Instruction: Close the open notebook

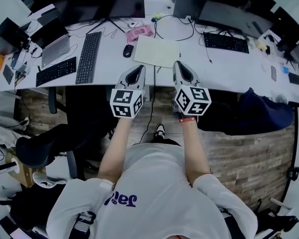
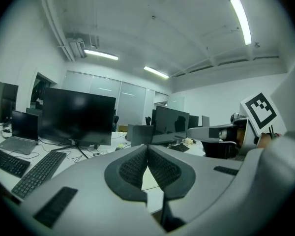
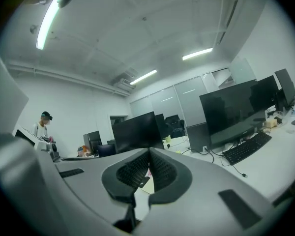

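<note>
The person is holding both tongs out over the near edge of the white surface (image 1: 224, 66), side by side and pointing away from the body toward the notebook (image 1: 157, 51). It is lying flat just beyond their tips, its pale pages facing up, with a dark mouse (image 1: 128, 51) just to its left and a black keyboard (image 1: 88, 57) further left. The left tongs (image 1: 138, 69) are pressed together with nothing between the ribbed pads, as the left gripper view is showing (image 2: 147, 147). The right tongs (image 1: 180, 64) are likewise pressed together and empty (image 3: 149, 151), with a strip of the cream page showing below their tips (image 3: 147, 187). Neither is touching the notebook, so the task is judged to be at the approach step, with the closing not yet begun. From here I cannot tell where the spine is running or which side is the loose cover. The next move is probably calling for one tip to go low to an outer page edge, get under it or pinch it, and swing it over the spine. The other pair would be steadying the opposite half so the notebook is not sliding toward the mouse.
</note>
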Demonstrator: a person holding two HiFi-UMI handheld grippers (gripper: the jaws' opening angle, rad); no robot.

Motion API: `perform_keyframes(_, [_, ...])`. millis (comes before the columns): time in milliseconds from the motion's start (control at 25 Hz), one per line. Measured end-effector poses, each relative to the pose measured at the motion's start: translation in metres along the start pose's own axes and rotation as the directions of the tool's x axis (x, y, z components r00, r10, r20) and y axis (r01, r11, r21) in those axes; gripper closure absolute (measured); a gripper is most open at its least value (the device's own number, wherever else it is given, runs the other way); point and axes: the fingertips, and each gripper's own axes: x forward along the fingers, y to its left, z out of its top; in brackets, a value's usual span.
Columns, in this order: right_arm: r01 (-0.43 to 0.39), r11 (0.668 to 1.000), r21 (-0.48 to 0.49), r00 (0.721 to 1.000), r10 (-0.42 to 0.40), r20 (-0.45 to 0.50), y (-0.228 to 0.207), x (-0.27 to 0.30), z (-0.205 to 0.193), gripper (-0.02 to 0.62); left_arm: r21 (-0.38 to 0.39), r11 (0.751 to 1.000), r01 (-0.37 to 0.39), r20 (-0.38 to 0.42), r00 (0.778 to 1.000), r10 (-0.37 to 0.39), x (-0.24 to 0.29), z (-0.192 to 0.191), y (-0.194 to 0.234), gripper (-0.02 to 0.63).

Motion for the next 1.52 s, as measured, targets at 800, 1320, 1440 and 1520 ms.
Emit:
perform_keyframes(800, [-0.104, 0.993, 0.050, 0.990, 0.108, -0.094, -0.073, 0.084, -0.047, 0.580, -0.160, 0.973, -0.166, -0.147, 0.979, 0.142, 0.103, -0.093, 0.044, 0.583])
perform_keyframes(1320, [-0.118, 0.993, 0.025, 0.977, 0.121, -0.177, -0.069, 0.153, -0.079, 0.580, -0.412, 0.892, -0.187, -0.248, 0.965, 0.088, 0.139, -0.166, 0.115, 0.461])
perform_keyframes(1440, [-0.126, 0.992, 0.018, 0.971, 0.127, -0.200, -0.067, 0.167, -0.088, 0.580, -0.467, 0.864, -0.187, -0.254, 0.965, 0.072, 0.149, -0.177, 0.128, 0.440])
perform_keyframes(1520, [-0.133, 0.991, 0.012, 0.968, 0.132, -0.212, -0.067, 0.177, -0.092, 0.580, -0.498, 0.845, -0.194, -0.259, 0.963, 0.068, 0.156, -0.185, 0.136, 0.434])
